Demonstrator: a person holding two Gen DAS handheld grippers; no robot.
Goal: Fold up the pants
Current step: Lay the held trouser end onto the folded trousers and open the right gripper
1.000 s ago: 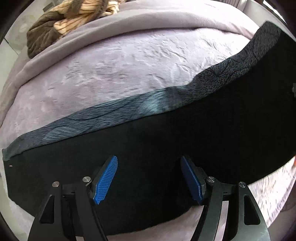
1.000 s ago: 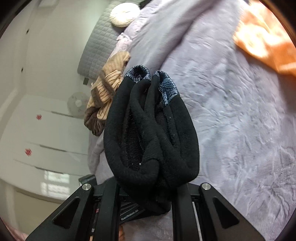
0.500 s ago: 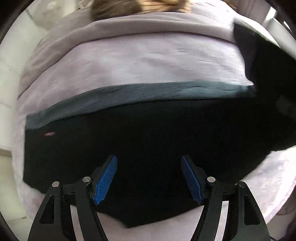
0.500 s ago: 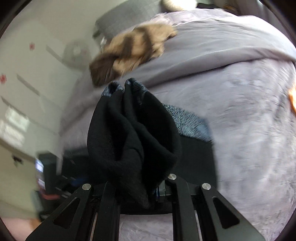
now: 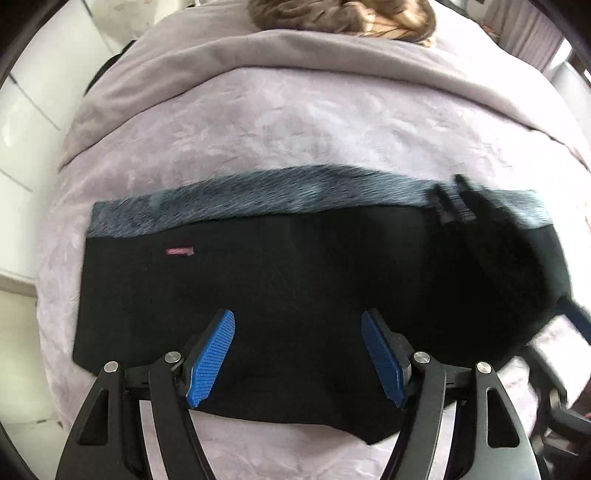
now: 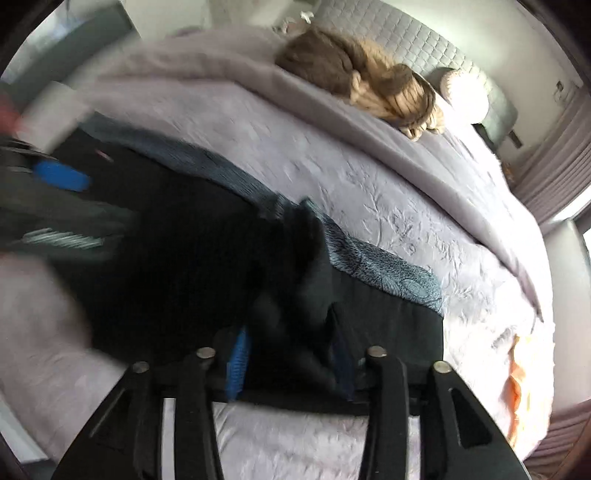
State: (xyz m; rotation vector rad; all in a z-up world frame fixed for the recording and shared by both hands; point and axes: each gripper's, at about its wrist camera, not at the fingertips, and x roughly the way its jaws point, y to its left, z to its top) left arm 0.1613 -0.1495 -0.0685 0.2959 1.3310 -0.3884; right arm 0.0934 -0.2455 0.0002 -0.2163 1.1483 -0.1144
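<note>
One pair of black pants (image 5: 303, 280) lies spread across the middle of the left wrist view on a lilac bed (image 5: 280, 122), with a grey-blue patterned band (image 5: 258, 201) running along its far edge and a small pink label (image 5: 180, 251) toward the left. At the right of that view the cloth is doubled over itself in a dark, blurred fold.

Two hand-held grippers show. The left hand-held gripper (image 5: 298, 354) sits at the bottom centre of its own view, jaws spread wide with nothing between the two blue pads (image 5: 212, 360), hovering over the near edge of the pants. The right hand-held gripper (image 6: 291, 356) sits at the bottom centre of the right wrist view with a bunched wad of the black fabric (image 6: 291, 295) between its fingers; its jaws are part-way closed around that cloth, though motion blur makes it impossible to say whether they truly grip it. The left tool appears again, smeared, at the upper left of the right wrist view.

One brown-and-tan striped garment (image 6: 369, 81) lies heaped at the top of the bed, beside one round white cushion (image 6: 465, 92) against a quilted grey headboard (image 6: 402, 33). One orange cloth (image 6: 521, 387) shows at the lower right, overexposed.
</note>
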